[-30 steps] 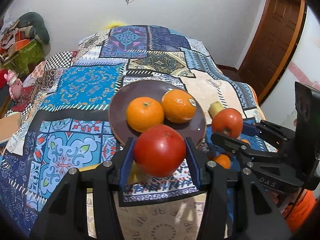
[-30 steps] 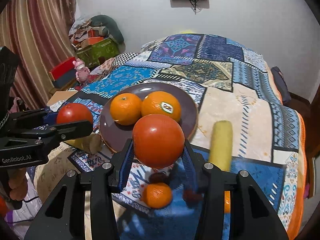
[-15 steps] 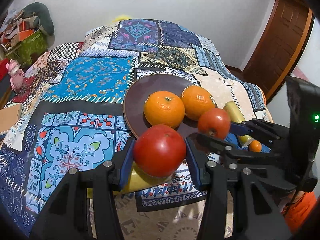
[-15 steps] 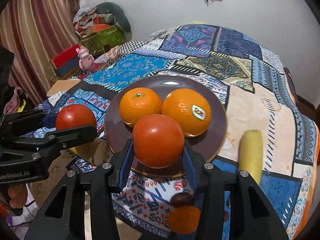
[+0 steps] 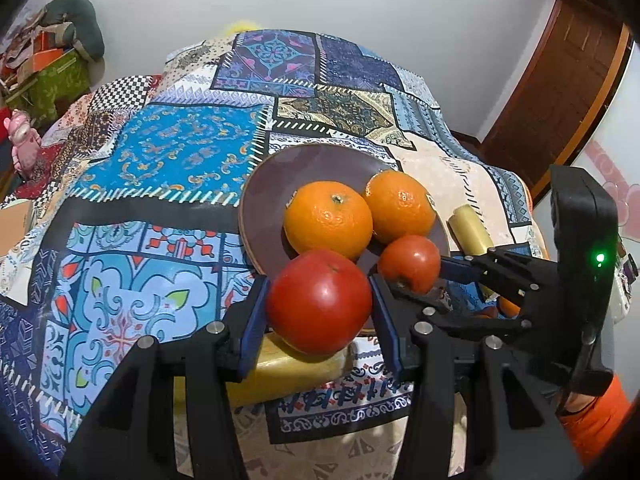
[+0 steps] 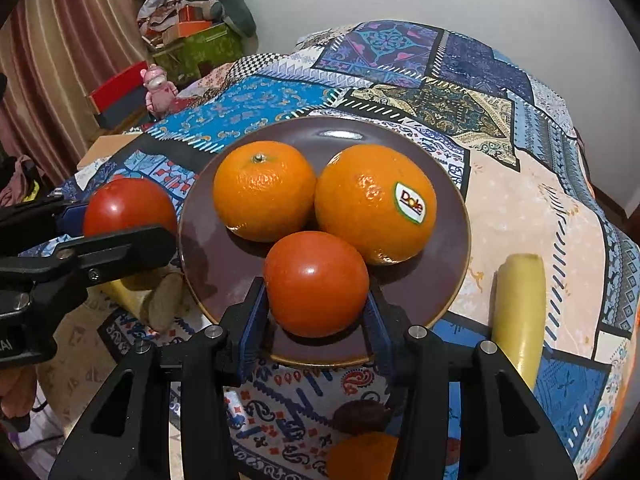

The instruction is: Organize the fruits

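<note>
A dark brown plate (image 5: pixel 304 168) (image 6: pixel 448 280) lies on the patchwork bedspread and carries two oranges (image 5: pixel 328 220) (image 6: pixel 264 190), the second orange (image 5: pixel 400 206) (image 6: pixel 374 204) bearing a sticker. My left gripper (image 5: pixel 319 306) (image 6: pixel 116 224) is shut on a red tomato (image 5: pixel 319 306) (image 6: pixel 128 206) at the plate's near left rim. My right gripper (image 6: pixel 316 285) (image 5: pixel 412 266) is shut on a second red tomato (image 6: pixel 316 285) (image 5: pixel 410 263), held over the plate's near part, just in front of the oranges.
A yellow banana piece (image 6: pixel 520 312) (image 5: pixel 470 228) lies right of the plate, another yellow piece (image 5: pixel 296 368) under my left gripper. A small orange (image 6: pixel 360 456) and a dark fruit (image 6: pixel 360 414) sit near the front. A pink toy (image 6: pixel 158 88) and clutter stand left of the bed.
Both grippers have moved forward and down toward the plate with their tomatoes. The right one's tomato now hangs over the plate's near part, close to the oranges.
</note>
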